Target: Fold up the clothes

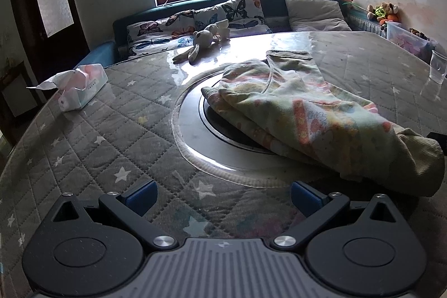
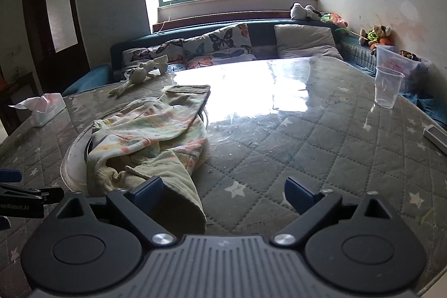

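A small pastel patterned garment (image 1: 307,113) with pale green ribbed cuffs lies crumpled on the round table, partly over the centre disc (image 1: 192,130). My left gripper (image 1: 222,198) is open and empty, low over the table, with the garment ahead to its right. In the right wrist view the garment (image 2: 151,136) lies ahead to the left. My right gripper (image 2: 223,194) is open, and a ribbed cuff (image 2: 178,186) lies between its fingers against the left finger (image 2: 148,193). The left gripper shows at that view's left edge (image 2: 16,197).
The table has a grey star-quilted cover (image 1: 92,136) under glass. A tissue pack (image 1: 83,87) sits at the left, a plush rabbit (image 1: 204,39) at the far side, a clear plastic cup (image 2: 387,87) at the right. A sofa with pillows (image 2: 223,43) stands behind.
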Demonstrator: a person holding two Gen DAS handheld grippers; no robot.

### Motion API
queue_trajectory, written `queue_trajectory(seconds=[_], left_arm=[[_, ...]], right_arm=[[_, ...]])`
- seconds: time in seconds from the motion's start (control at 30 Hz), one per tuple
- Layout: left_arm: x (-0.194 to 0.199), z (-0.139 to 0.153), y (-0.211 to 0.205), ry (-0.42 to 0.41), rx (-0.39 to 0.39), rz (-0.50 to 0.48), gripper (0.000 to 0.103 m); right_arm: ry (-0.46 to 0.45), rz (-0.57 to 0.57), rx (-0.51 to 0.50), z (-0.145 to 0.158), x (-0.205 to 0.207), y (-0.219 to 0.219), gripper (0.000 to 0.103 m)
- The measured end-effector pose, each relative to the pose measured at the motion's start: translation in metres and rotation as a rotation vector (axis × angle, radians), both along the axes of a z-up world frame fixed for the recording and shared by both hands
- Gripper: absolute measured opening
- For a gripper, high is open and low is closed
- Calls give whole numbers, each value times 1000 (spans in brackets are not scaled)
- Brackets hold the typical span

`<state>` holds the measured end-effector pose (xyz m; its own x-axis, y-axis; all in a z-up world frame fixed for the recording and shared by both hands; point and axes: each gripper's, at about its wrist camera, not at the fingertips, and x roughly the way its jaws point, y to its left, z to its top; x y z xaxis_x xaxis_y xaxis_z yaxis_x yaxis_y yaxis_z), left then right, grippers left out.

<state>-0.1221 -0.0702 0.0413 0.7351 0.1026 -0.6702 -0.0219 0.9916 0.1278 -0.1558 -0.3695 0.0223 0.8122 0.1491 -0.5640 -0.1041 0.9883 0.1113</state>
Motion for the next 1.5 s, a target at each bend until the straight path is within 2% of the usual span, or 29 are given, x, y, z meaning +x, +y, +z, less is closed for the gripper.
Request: queue_trajectory(seconds=[0.37, 0.77, 0.93, 1.07, 1.17, 1.23, 1.3, 1.4, 1.5], left_arm=[[14, 2, 1, 5, 14, -1, 103], [43, 19, 8, -25, 29, 9, 103], [56, 27, 14, -42, 41, 17, 103], [64, 33, 22, -50, 22, 32, 103], [69, 36, 28, -54, 5, 40, 103], [70, 38, 31, -63, 4, 43, 103], [70, 41, 32, -72, 1, 39, 103], [70, 47, 33, -86, -6, 29, 103], [67, 55, 29, -103, -24, 4, 103]], right_arm=[[-7, 40, -13, 4, 14, 5, 93], [49, 183, 92, 12, 63, 20, 79], [91, 238, 118, 7, 89, 38, 68], [139, 268, 123, -2, 108, 54, 61], [180, 300, 137, -11, 119, 63, 49], [207, 311, 186, -14, 124, 63, 31], [200, 319, 192, -12, 122, 65, 23], [160, 340, 144, -7, 113, 73, 13], [93, 371, 60, -1, 98, 86, 11]])
